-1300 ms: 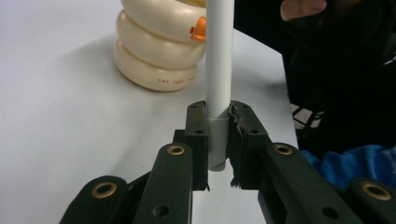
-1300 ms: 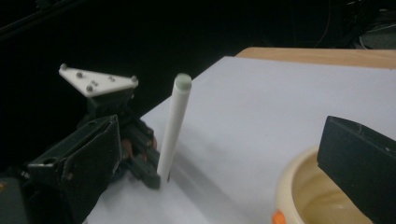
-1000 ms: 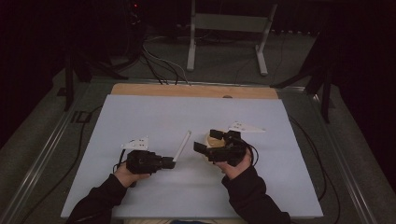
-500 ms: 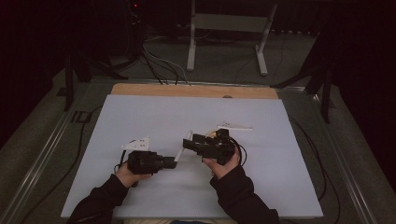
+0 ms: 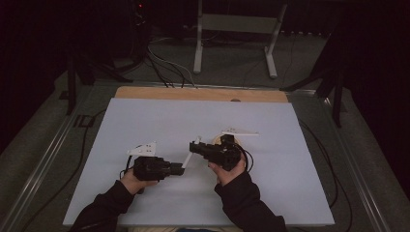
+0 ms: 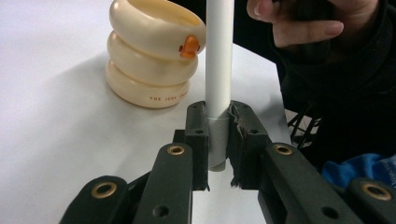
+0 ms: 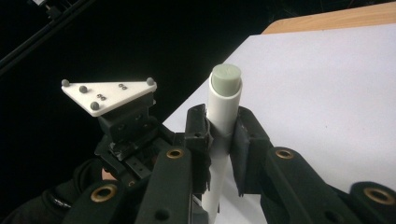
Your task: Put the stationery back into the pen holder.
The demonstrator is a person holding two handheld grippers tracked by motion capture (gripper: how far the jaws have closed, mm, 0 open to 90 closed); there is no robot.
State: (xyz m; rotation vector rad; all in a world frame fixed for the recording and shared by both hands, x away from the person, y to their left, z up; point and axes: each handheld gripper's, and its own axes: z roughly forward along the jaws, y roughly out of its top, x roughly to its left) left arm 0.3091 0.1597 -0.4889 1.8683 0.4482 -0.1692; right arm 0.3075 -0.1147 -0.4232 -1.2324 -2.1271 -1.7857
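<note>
The table [image 5: 145, 121] carries a pale, white-grey sheet that covers nearly all of its top; a strip of bare wood [image 5: 193, 94] shows along the far edge. On the sheet, right of the middle and closer to the near edge than the far one, stands a cream ringed holder [image 6: 149, 60] of three stacked rolls, with a small orange mark near its rim.
</note>
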